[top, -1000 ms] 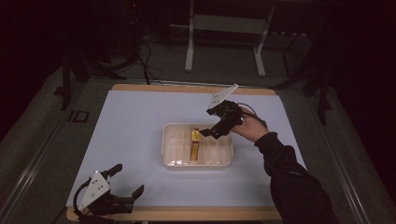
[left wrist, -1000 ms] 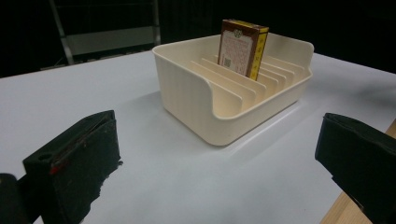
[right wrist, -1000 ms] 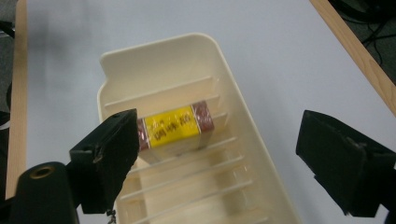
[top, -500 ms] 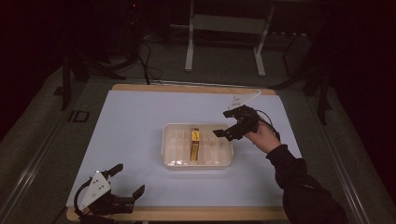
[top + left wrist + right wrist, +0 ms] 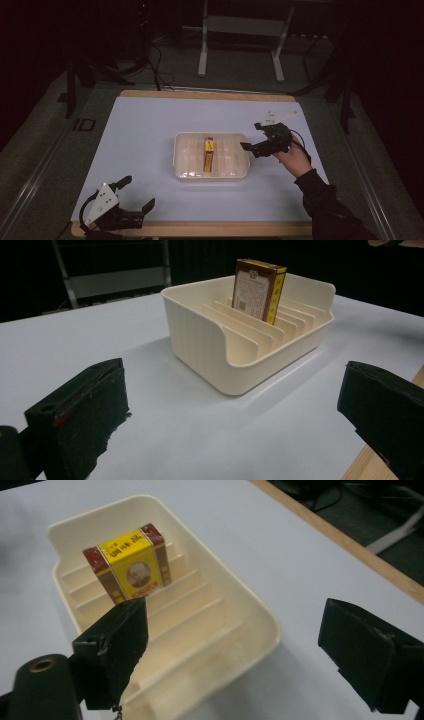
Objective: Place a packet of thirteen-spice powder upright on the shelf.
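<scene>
Right tool (image 5: 256, 136) gapes empty beside tray (image 5: 240, 170) — box (image 5: 209, 154) slotted upright.

Box (image 5: 129, 565) lower edge hidden behind the right gripper's near jaw in the right gripper view — print on its face too small to read. Left gripper (image 5: 120, 210) at the table's (image 5: 150, 125) near left corner, its lower body cut by the bottom picture edge in the high view. Tray (image 5: 240, 357) slot floors hidden behind its own front wall in the left gripper view. Sleeve (image 5: 330, 210) cut off at the bottom edge.
</scene>
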The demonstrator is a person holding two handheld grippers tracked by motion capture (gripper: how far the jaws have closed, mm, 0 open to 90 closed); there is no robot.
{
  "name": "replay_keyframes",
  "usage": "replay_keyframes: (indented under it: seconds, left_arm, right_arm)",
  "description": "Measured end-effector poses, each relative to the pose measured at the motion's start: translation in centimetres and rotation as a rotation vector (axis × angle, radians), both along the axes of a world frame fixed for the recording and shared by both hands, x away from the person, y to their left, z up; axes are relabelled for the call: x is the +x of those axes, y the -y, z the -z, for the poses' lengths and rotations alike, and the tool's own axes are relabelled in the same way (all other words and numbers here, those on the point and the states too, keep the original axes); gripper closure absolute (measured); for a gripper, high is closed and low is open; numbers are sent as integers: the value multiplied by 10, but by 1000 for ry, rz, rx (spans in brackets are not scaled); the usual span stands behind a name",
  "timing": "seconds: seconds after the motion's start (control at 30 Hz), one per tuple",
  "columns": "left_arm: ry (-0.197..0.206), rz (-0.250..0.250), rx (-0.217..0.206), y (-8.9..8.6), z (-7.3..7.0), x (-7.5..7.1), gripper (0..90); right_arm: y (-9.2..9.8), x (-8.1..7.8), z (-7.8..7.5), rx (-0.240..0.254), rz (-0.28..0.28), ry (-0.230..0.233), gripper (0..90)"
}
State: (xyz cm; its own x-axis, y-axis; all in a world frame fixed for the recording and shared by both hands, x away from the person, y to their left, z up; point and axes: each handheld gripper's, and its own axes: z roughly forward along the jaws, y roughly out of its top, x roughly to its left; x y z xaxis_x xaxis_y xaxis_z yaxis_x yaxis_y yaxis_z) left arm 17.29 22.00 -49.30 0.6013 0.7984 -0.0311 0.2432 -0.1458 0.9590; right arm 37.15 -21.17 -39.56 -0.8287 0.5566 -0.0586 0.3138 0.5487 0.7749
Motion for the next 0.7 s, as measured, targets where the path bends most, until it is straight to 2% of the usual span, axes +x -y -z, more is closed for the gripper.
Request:
replay_keyframes:
  seconds: [0.13, 0.2, 0.3, 0.4, 0.6, 0.7]
  left_arm:
    - [0, -1, 1, 0, 0, 0, 1]
    - [0, -2, 1, 0, 0, 0, 1]
    - [1, -2, 1, 0, 0, 0, 1]
    - [2, -2, 2, 0, 0, -1, 1]
    - [2, -3, -2, 0, 0, -1, 1]
    - [2, -4, -2, 0, 0, -1, 1]
  right_arm:
    - [12, -8, 1, 28, 61, 23, 128]
    - [19, -11, 4, 55, 87, 9, 128]
    - [26, -15, 7, 51, 86, -6, 128]
    - [32, -19, 11, 60, 120, -12, 128]
    - [42, -31, 18, 106, 189, 21, 129]
    - [46, -39, 23, 107, 233, 43, 128]
